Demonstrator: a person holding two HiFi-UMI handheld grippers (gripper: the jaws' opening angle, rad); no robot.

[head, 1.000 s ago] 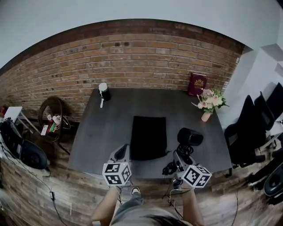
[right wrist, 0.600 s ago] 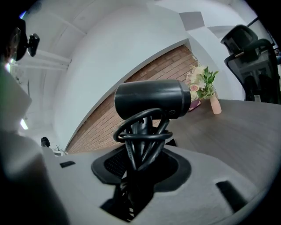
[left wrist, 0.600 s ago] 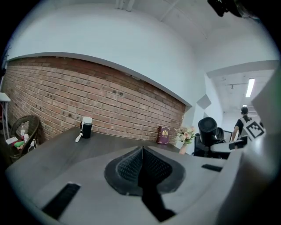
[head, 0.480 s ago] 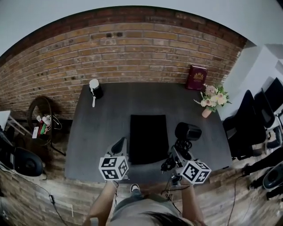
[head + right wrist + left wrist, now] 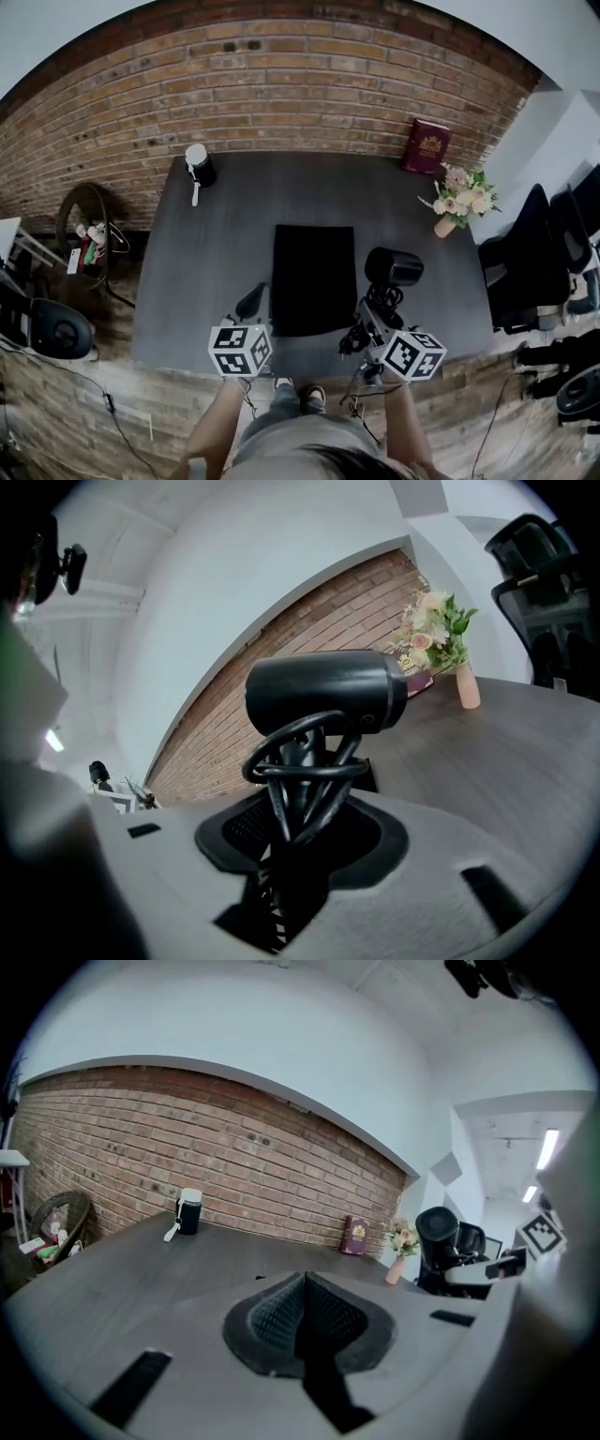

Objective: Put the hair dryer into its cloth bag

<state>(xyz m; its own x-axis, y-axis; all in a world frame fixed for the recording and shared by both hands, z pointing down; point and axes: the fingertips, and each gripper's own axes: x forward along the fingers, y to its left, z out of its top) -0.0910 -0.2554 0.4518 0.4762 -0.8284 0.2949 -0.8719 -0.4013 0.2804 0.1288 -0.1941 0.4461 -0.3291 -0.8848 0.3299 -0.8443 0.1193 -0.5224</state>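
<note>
My right hand-held gripper [image 5: 295, 832] clamps the hair dryer [image 5: 323, 691] by its handle, so I reckon my closed, empty left hand-held gripper [image 5: 305, 1288] must next open the flat bag [image 5: 313, 279].

cloth bag [image 5: 313, 278] centre of table [image 5: 216, 272] | hair dryer [image 5: 394, 267] just right | bottle [image 5: 198, 165] back-left

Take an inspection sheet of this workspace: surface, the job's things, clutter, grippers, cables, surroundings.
Surface: dark grey table, set against the wall.
Job's things: black cloth bag lies flat at the middle; hair dryer is right of it, off the table.
Clutter: dark bottle, red book and flower vase along the far side.
Grippers: left gripper shut, empty; right gripper shut on the hair dryer's handle.
Cables: cord looped round the handle.
Surroundings: brick wall; black chairs at right.
</note>
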